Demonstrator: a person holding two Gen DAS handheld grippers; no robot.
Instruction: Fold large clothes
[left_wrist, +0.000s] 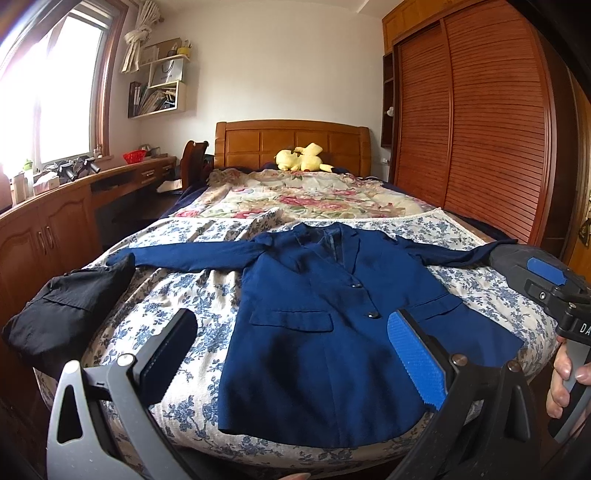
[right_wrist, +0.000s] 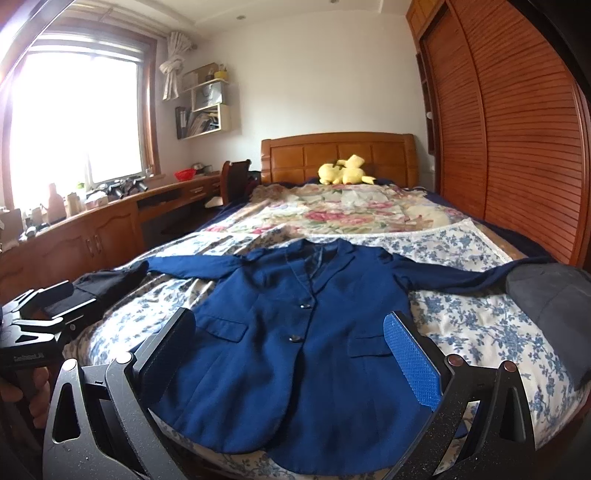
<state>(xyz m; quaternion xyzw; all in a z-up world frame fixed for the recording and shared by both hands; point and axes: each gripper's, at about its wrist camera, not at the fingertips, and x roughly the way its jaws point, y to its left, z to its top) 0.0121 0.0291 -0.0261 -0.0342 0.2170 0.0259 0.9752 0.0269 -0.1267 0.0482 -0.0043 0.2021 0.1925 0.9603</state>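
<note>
Bed (left_wrist: 155, 295) carried the navy blazer (left_wrist: 332, 332), flat, face up, sleeves spread. Both tongs, left tongs (left_wrist: 291, 354) and right tongs (right_wrist: 291, 354), hung spread at the near hem, holding nothing. Folding not started; next, likely a sleeve inward. Right cuff hidden behind a dark item.

Both hand-held grippers (left_wrist: 295, 354) (right_wrist: 291, 354) hover, jaws spread.

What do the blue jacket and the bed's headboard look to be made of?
The blue jacket looks like a matte woven suit cloth, possibly wool or a blend: it lies soft, with dark buttons and flap pockets. The headboard looks like varnished wood, orange-brown with raised panels and a slight sheen.
</note>
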